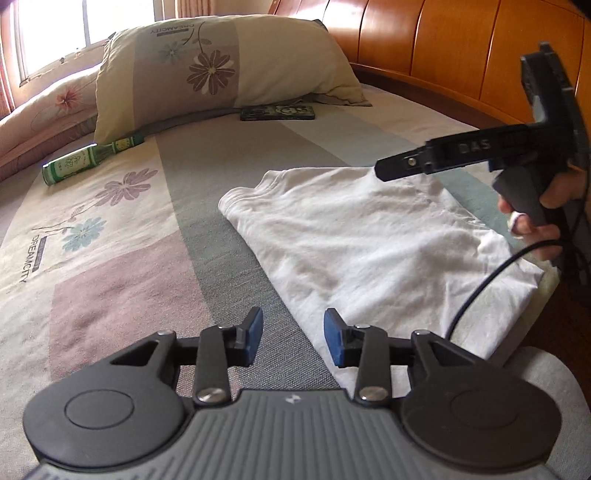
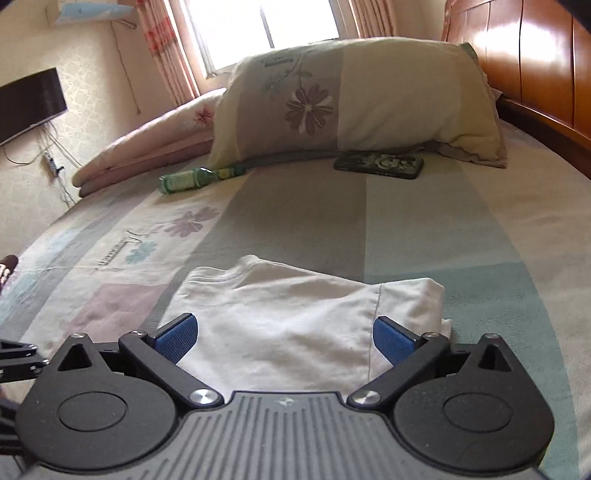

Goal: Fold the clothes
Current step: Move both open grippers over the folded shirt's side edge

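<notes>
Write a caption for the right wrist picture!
Open right gripper over a folded white shirt on the bed.

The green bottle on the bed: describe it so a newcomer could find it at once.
Start at the big floral pillow by the wooden headboard. At its near left corner, the green bottle lies on its side on the bedsheet. It is the only green, round thing there; the dark flat case further right is rectangular.

We saw a bed [image 2: 406, 221] under a patchwork floral sheet, a glossy wooden headboard [image 2: 535, 55] at right, a bright curtained window [image 2: 266, 26] far off, and a dark screen [image 2: 29, 99] on the left wall.
</notes>
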Demonstrator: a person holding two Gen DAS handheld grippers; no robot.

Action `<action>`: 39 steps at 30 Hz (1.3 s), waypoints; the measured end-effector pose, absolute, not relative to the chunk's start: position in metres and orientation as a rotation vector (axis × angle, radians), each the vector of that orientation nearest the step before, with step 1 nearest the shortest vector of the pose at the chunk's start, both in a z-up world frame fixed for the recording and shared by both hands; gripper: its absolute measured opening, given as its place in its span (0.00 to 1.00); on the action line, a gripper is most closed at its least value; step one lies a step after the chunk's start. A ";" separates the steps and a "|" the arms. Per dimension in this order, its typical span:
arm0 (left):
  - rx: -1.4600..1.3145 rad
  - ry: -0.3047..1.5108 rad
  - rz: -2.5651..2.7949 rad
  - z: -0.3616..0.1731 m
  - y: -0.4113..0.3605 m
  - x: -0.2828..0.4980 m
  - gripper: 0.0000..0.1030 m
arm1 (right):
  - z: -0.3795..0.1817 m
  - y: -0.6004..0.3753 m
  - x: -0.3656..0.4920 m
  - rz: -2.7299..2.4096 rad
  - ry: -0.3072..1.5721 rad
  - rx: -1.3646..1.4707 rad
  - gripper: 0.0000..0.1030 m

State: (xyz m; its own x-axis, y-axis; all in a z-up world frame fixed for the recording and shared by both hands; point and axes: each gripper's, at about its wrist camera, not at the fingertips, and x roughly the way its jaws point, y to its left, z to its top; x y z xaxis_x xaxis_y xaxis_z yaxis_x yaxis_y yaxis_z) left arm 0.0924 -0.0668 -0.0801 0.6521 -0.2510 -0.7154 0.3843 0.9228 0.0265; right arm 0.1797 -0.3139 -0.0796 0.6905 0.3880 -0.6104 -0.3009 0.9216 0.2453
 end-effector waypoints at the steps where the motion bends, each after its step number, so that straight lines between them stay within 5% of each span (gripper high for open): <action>1: 0.182 0.780 -0.362 -0.080 -0.065 0.092 0.37 | -0.087 -0.316 0.186 0.363 0.731 0.118 1.00; 20: 0.182 0.802 -0.290 -0.071 -0.055 0.070 0.43 | -0.101 -0.306 0.126 0.382 0.847 0.139 1.00; 39: 0.129 0.780 -0.277 -0.058 -0.048 0.039 0.61 | -0.089 -0.302 0.074 0.337 0.927 0.167 1.00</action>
State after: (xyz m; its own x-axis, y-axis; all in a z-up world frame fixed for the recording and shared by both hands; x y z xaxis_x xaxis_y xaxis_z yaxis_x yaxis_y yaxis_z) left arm 0.0390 -0.0478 -0.0580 0.6769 -0.1984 -0.7089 0.2935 0.9559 0.0127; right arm 0.0737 -0.3024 -0.0888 0.5531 0.3545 -0.7539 -0.2120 0.9351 0.2841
